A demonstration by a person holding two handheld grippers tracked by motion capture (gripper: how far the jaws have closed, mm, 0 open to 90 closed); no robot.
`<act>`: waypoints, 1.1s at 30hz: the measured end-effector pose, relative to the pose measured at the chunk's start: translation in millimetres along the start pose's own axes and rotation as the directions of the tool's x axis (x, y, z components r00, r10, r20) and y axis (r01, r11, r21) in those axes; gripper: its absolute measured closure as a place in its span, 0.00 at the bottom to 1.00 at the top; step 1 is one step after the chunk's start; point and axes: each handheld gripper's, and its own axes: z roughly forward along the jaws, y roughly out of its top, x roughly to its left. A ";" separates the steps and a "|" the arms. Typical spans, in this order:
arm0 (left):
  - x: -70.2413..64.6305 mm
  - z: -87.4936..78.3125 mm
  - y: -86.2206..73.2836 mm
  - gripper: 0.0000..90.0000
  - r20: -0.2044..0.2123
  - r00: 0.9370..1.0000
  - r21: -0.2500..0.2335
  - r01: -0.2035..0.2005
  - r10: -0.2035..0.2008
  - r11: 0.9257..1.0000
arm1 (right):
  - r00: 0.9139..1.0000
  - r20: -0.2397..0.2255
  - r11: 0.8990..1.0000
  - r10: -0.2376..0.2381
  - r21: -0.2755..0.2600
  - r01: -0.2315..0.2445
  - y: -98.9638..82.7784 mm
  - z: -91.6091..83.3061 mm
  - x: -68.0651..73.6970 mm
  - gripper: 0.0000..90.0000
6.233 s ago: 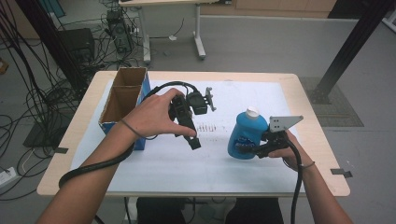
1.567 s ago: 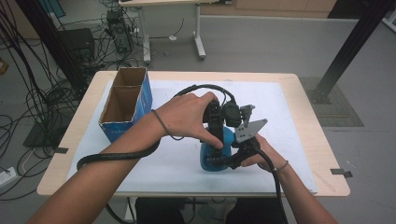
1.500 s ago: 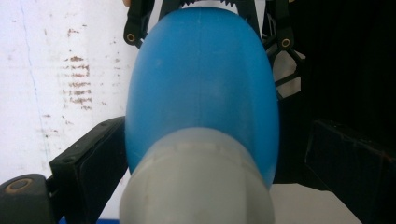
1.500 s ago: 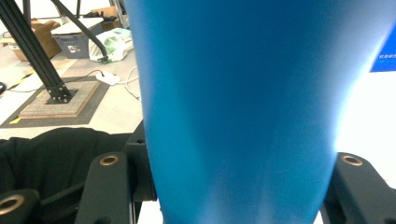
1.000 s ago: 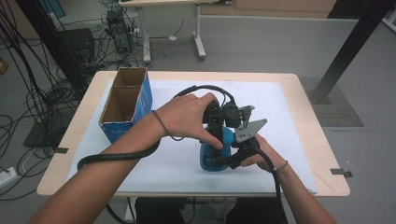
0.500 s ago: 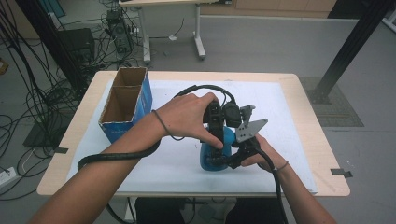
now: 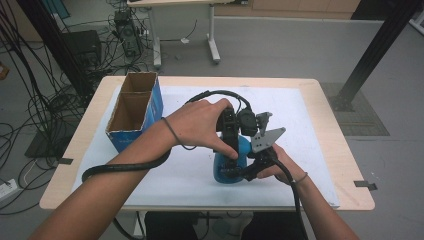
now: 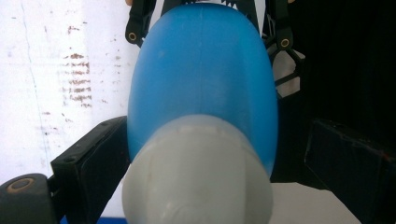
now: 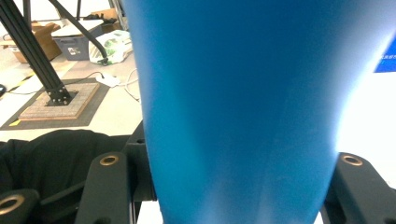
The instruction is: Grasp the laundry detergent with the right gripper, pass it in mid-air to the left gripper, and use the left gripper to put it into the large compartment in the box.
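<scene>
Upright blue bottle (image 7: 227, 167), grey cap

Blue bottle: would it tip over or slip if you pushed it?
The blue bottle has a wide rounded base and narrows toward its pale cap, so it probably stands steadily. Its smooth, glossy plastic may be slippery. The right gripper clamps its body, steadying it.

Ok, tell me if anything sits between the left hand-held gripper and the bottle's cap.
Nothing visible does. In the left gripper view the grey cap sits directly between the left hand-held gripper's jaws, which flank it on both sides. The right hand-held gripper clamps the blue bottle lower on its body, clear of the cap.
</scene>
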 end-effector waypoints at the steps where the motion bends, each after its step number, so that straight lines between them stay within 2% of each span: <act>1: -0.1 0.2 -0.4 0.09 0.000 1.000 -0.002 0.003 -0.003 1.000 | 1.000 0.000 1.000 0.000 0.000 0.000 -0.1 0.1 0.1 0.46; 33: -1.1 -0.6 -4.0 0.09 0.000 1.000 -0.013 0.008 -0.008 1.000 | 1.000 -0.001 1.000 -0.004 0.000 0.004 1.2 2.5 1.4 0.46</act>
